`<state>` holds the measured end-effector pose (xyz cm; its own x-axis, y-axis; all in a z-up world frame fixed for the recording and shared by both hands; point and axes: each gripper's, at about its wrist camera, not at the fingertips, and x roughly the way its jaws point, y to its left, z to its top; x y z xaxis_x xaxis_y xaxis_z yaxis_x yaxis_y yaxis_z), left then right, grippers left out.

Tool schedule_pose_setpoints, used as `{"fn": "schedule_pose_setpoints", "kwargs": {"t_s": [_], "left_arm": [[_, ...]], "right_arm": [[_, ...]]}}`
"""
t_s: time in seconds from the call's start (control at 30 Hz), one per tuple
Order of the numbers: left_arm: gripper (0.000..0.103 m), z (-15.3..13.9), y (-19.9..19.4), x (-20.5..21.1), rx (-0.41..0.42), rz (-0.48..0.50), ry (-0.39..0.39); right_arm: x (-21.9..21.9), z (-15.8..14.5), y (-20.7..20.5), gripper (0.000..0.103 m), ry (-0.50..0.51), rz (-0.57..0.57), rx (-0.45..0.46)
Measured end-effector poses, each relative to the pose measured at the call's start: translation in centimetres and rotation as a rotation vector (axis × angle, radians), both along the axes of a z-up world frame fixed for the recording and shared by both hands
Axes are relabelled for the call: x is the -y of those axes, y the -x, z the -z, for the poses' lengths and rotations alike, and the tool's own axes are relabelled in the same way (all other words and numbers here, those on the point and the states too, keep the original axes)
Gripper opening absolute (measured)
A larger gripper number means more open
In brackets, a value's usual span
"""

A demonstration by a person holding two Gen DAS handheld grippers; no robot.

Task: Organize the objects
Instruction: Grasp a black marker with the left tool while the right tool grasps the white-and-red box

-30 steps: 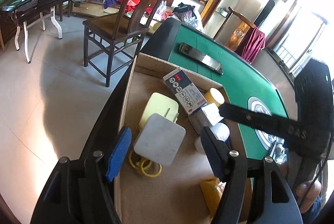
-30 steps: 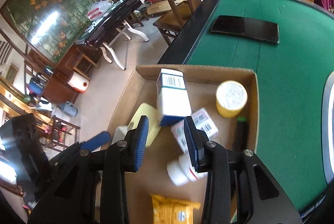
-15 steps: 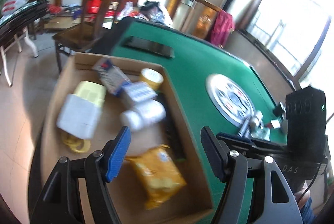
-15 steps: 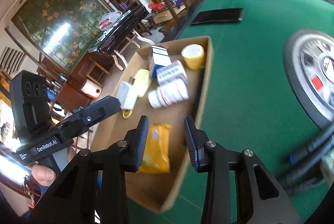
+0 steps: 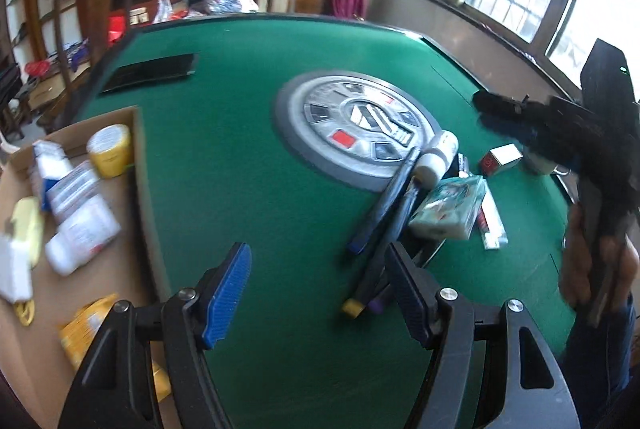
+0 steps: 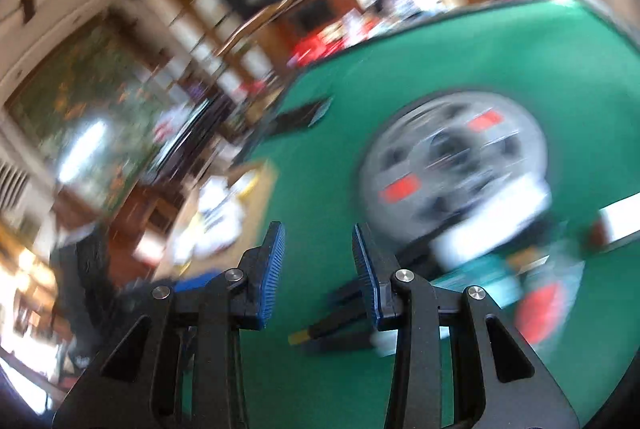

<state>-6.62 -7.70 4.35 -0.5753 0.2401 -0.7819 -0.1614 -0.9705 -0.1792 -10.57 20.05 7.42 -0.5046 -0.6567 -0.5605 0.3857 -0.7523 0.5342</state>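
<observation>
Both your hands are swinging away from the cardboard box — a second ago each camera was looking straight down into it; now the box is sitting at the left edge and the loose pile is coming up ahead on the green surface.

Left gripper: fingers standing well apart, holding nothing. Right gripper: fingers opening from a narrow gap, nothing between them.

Already boxed: yellow-lidded jar, white bottles, yellow packet. Waiting outside, beside the round centre panel: dark pens, a teal pack, a white tube, a small red-and-white box.

Reading — you are starting the next pick. The right view is too blurred to tell which item you are heading for.
</observation>
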Motion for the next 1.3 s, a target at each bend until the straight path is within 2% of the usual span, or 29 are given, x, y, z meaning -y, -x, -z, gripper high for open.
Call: {"fn": "schedule_pose_setpoints", "kwargs": {"t_s": [0.03,0.07,0.17,0.23,0.37,0.43,0.5,0.6,0.67,0.83,0.9,1.0,1.07,1.1,1.2,1.3], "left_arm": [[0.07,0.2,0.7,-0.7,0.007,0.007,0.003],[0.07,0.5,1.7,-1.5,0.017,0.012,0.01],[0.07,1.1,3.8,-3.1,0.042,0.024,0.021],[0.07,1.5,5.3,-4.2,0.058,0.034,0.028],[0.07,2.8,6.9,-6.3,0.097,0.061,0.055],[0.071,3.3,7.1,-7.1,0.113,0.086,0.075],[0.07,3.7,7.1,-7.5,0.119,0.114,0.085],[0.069,4.1,7.0,-7.6,0.11,0.125,0.142],[0.068,4.1,7.0,-7.2,0.104,0.12,0.138],[0.043,3.7,6.1,-5.6,0.102,0.086,0.115],[0.039,3.7,5.3,-4.6,0.108,0.034,0.115],[0.039,3.7,3.3,-3.3,0.116,-0.001,0.088],[0.039,3.5,2.2,-2.8,0.126,0.007,0.07],[0.039,3.0,1.8,-2.6,0.114,0.01,0.051],[0.04,1.3,2.4,-2.0,0.068,-0.014,0.032],[0.04,0.7,4.2,-2.1,0.057,-0.012,0.044]], "right_arm": [[-1.9,-0.1,0.8,0.045,-0.038,0.067,-0.011],[-3.8,-0.1,1.7,0.046,-0.088,0.138,-0.025],[-8.9,0.4,4.0,0.046,-0.203,0.318,-0.034],[-12.0,1.0,5.2,0.046,-0.246,0.417,-0.028],[-15.5,2.7,6.9,0.046,-0.199,0.486,0.063],[-15.7,3.1,7.3,0.046,-0.237,0.505,0.091],[-15.7,3.2,7.2,0.046,-0.239,0.497,0.102],[-15.3,3.0,7.3,0.046,-0.239,0.479,0.105],[-15.2,2.9,7.5,0.046,-0.256,0.481,0.111],[-15.5,4.2,7.3,0.046,-0.263,0.479,0.149],[-15.2,4.5,7.3,0.046,-0.273,0.465,0.171],[-14.5,4.8,6.6,0.05,-0.292,0.426,0.236],[-13.5,4.9,5.6,0.058,-0.272,0.363,0.267],[-12.8,4.9,5.1,0.058,-0.254,0.322,0.274],[-10.9,4.9,4.1,0.058,-0.153,0.206,0.288],[-10.2,4.9,4.0,0.058,-0.208,0.215,0.268]]}}
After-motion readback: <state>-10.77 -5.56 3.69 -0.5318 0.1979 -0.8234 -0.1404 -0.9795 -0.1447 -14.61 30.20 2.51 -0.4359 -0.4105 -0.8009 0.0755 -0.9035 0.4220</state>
